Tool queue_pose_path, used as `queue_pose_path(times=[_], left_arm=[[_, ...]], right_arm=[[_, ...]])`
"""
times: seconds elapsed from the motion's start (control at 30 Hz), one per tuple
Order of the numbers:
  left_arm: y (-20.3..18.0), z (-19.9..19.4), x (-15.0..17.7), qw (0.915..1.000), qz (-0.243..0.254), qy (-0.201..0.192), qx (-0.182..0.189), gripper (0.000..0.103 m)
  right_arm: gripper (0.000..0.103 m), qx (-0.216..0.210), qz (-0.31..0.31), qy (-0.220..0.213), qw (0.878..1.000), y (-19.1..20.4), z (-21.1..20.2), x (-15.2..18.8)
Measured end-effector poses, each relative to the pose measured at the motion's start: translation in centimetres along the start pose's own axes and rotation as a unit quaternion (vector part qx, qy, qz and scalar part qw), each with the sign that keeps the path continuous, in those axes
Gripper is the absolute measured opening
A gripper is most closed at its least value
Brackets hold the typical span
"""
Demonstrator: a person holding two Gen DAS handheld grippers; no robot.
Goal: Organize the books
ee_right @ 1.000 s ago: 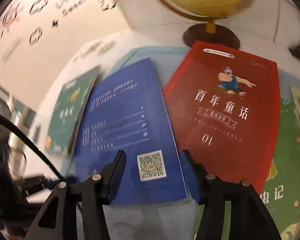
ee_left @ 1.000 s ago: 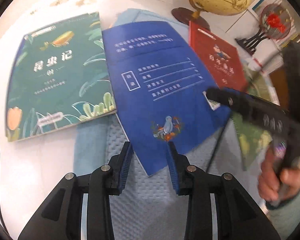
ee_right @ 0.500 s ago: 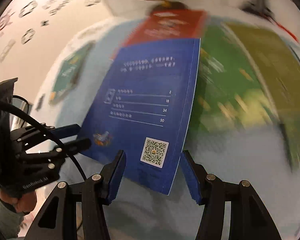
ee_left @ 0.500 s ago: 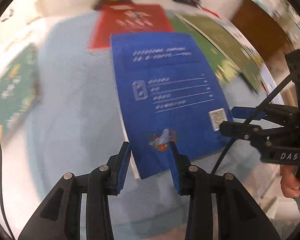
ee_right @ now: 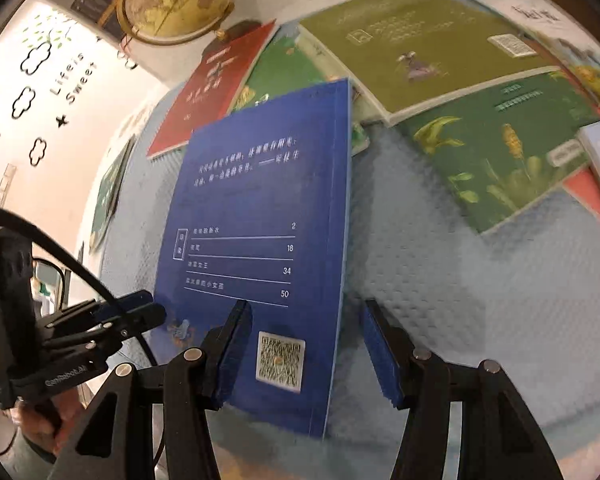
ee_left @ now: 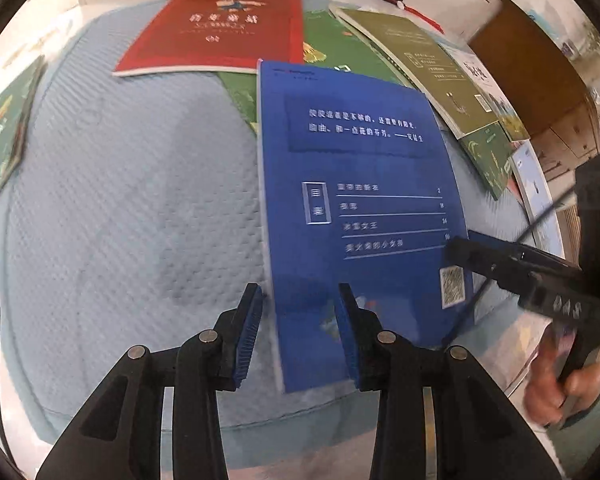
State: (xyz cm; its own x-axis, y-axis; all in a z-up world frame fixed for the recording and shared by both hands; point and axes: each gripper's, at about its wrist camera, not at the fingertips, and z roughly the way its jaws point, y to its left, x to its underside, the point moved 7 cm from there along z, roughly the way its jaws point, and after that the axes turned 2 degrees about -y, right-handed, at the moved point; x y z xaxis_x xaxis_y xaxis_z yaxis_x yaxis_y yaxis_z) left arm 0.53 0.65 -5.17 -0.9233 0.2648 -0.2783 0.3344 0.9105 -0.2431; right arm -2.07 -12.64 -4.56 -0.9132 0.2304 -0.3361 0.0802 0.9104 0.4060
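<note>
A blue book point(ee_left: 360, 200), back cover up with a white code square, hangs tilted just above the light blue mat point(ee_left: 120, 200). My left gripper point(ee_left: 300, 334) is shut on its near left corner, one finger over the cover and one past the spine edge. From the right wrist view the blue book point(ee_right: 260, 208) has the left gripper point(ee_right: 144, 308) pinching that corner. My right gripper point(ee_right: 306, 356) is shut on the near right corner by the code square, and it shows as the right gripper point(ee_left: 460, 246) at the book's edge. The book's far end overlaps a green book point(ee_left: 328, 40).
A red book point(ee_left: 220, 28) lies at the back of the mat. An olive book point(ee_right: 412, 44) and a green leafy book point(ee_right: 500, 148) overlap at the right, with more books beyond. Another green book point(ee_left: 0, 128) sits at the left. A globe point(ee_right: 176, 0) stands behind.
Both grippers carried the blue book rightward across the mat, away from the green book at the left and toward the olive and green pile. The book also turned straighter.
</note>
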Motion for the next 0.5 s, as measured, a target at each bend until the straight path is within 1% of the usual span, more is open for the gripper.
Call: queue_pose_path(times=[0.03, 0.1, 0.13, 0.17, 0.2, 0.23, 0.27, 0.3, 0.33, 0.37, 0.4, 0.47, 0.5], left_arm=[[-0.1, 0.4, 0.0, 0.9999, -0.005, 0.000, -0.014, 0.035], [-0.5, 0.3, 0.0, 0.9995, -0.015, -0.009, -0.027, 0.036], [-0.6, 0.2, 0.1, 0.9991, -0.022, -0.010, -0.033, 0.036], [-0.4, 0.0, 0.1, 0.9990, -0.027, -0.010, -0.035, 0.036], [-0.6, -0.3, 0.5, 0.9989, -0.028, -0.013, -0.035, 0.036], [-0.8, -0.5, 0.8, 0.9991, -0.025, -0.013, -0.031, 0.035], [-1.2, -0.6, 1.3, 0.9994, -0.023, -0.011, -0.025, 0.036], [-2.0, -0.6, 1.7, 0.9997, -0.021, -0.007, -0.010, 0.036], [-2.9, -0.5, 2.1, 0.9998, -0.020, -0.004, 0.008, 0.036], [-3.7, -0.5, 2.7, 0.9996, -0.019, -0.001, 0.023, 0.036], [-4.3, -0.3, 2.9, 0.9995, -0.016, -0.001, 0.029, 0.036], [-5.1, 0.1, 3.5, 0.9998, -0.009, -0.001, 0.020, 0.036], [-5.4, 0.4, 3.7, 0.9997, -0.010, 0.003, 0.022, 0.036]], right_arm=[[0.057, -0.007, -0.013, 0.007, 1.000, 0.5, 0.3, 0.1], [0.058, 0.008, -0.032, 0.007, 0.999, 0.9, 0.5, 0.0], [0.058, 0.007, -0.042, 0.013, 0.999, 1.1, 0.6, 0.0], [0.058, -0.007, -0.044, 0.019, 0.999, 1.1, 0.4, 0.0], [0.057, -0.036, -0.034, 0.030, 0.998, 0.9, -0.2, 0.0], [0.057, -0.056, -0.029, 0.037, 0.997, 0.9, -1.0, 0.2], [0.056, -0.067, -0.035, 0.043, 0.996, 1.1, -2.1, 0.6], [0.056, -0.068, -0.059, 0.046, 0.995, 1.6, -3.5, 0.9], [0.056, -0.064, -0.103, 0.036, 0.992, 2.5, -5.4, 1.2], [0.057, -0.066, -0.130, 0.027, 0.989, 3.2, -6.7, 1.3], [0.057, -0.080, -0.146, 0.023, 0.986, 3.8, -7.9, 1.5], [0.057, -0.120, -0.140, 0.023, 0.982, 3.8, -8.9, 1.5], [0.057, -0.132, -0.129, 0.022, 0.983, 3.5, -8.5, 1.4]])
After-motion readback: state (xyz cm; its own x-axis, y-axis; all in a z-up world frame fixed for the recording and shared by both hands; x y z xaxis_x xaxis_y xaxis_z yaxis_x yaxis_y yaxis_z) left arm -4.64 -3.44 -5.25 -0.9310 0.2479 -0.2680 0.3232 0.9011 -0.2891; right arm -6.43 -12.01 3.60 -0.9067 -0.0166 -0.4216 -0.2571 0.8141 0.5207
